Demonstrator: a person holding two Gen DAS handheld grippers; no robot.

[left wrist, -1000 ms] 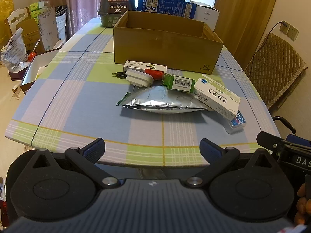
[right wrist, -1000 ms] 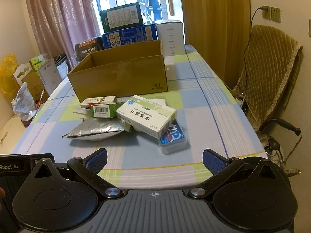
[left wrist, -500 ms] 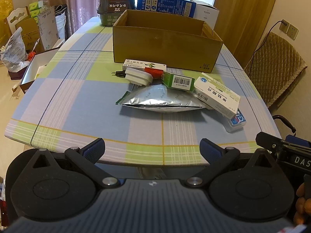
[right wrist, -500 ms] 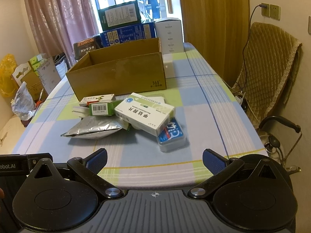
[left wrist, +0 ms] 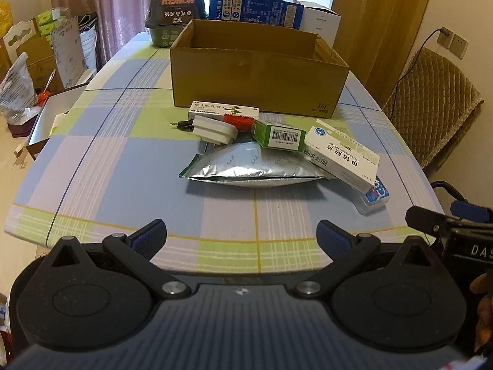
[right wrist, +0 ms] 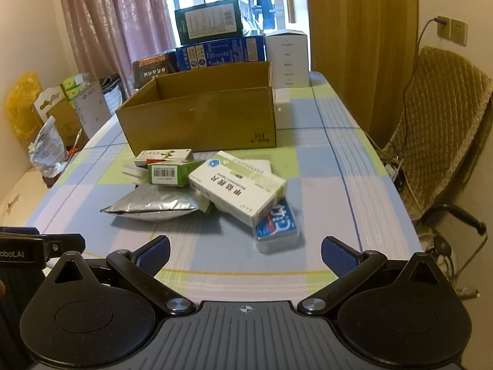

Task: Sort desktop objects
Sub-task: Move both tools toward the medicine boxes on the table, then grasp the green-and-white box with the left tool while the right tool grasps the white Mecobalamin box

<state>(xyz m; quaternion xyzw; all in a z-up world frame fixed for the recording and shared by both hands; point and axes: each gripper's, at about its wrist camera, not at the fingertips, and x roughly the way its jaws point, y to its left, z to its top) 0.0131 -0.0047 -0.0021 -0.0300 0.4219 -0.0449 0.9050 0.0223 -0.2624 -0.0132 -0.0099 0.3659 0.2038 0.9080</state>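
A heap of small items lies mid-table in front of an open cardboard box [left wrist: 258, 83] [right wrist: 203, 117]. It holds a silver foil pouch [left wrist: 249, 166] [right wrist: 154, 205], a large white medicine box [left wrist: 342, 157] [right wrist: 237, 189], a green barcode box [left wrist: 279, 135] [right wrist: 171, 172], a long white carton [left wrist: 223, 111] [right wrist: 163, 155], a white plug adapter [left wrist: 214, 129] and a clear blue-labelled case [left wrist: 376, 195] [right wrist: 279, 226]. My left gripper [left wrist: 242, 236] hangs open over the table's near edge, short of the pouch. My right gripper [right wrist: 245, 254] is open too, just short of the blue-labelled case.
Stacked cartons [left wrist: 255, 9] [right wrist: 222, 49] stand behind the cardboard box at the table's far end. A quilted chair [right wrist: 443, 129] sits to the right of the checked tablecloth [left wrist: 123, 166]. Bags and boxes [left wrist: 40, 61] crowd the floor to the left.
Both grippers have drifted forward toward the heap, so the items look larger and nearer. Nothing on the table has moved, and both jaws stay wide.
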